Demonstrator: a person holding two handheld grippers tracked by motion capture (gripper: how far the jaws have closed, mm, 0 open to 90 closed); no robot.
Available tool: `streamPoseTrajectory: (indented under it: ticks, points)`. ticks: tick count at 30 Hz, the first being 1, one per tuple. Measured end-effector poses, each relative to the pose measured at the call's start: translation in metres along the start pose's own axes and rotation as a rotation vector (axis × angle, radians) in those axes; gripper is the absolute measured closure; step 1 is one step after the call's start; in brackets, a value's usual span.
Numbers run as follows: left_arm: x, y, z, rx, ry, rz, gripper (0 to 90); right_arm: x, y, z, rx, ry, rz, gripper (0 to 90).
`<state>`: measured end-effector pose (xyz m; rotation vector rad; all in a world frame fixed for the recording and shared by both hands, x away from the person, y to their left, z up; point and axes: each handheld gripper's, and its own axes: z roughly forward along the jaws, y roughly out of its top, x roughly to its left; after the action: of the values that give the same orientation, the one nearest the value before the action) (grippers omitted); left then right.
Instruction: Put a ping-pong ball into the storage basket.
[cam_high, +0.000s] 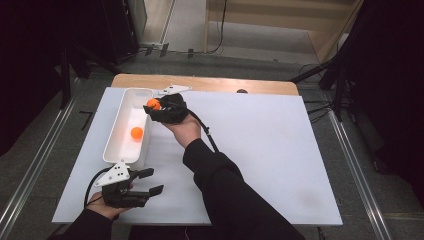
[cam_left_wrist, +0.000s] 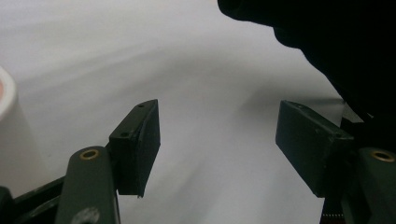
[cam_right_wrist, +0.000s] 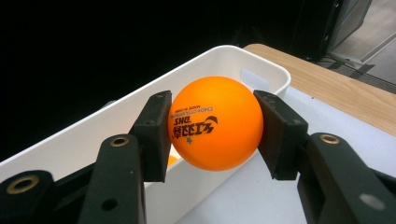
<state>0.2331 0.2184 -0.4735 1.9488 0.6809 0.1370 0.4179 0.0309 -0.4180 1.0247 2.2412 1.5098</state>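
Black sleeves (cam_high: 235, 200), black claws (cam_right_wrist: 212, 135) with brass-ringed screw holes, grey three-cornered plates (cam_high: 116, 173) (drilled), trailing black cables (cam_high: 204, 131)

An orange table tennis ball (cam_right_wrist: 215, 123) with dark printed lettering is seen between black fingers (cam_right_wrist: 154, 135). A second orange ball (cam_high: 137, 132) is seen in the white bin (cam_high: 116, 136). The desk (cam_high: 260, 145) is covered in white, with a wooden edge (cam_high: 210, 83).

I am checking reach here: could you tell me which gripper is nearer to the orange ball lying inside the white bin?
Right. The right gripper is at the white bin's far rim; the left gripper is beyond its near end from the ball.
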Motion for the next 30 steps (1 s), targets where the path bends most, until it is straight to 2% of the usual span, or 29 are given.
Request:
streamPoseTrajectory:
  ticks: [18, 30]
  points:
    - [0.0, 0.0, 0.001, -0.003, -0.004, 0.002, 31.4, 0.009, 0.009, 0.021, -0.005, 0.006, 0.026, 48.4]
    - [-0.001, 0.0, 0.001, -0.005, -0.007, 0.002, 31.4, 0.009, 0.011, 0.035, 0.007, -0.004, 0.019, 48.4]
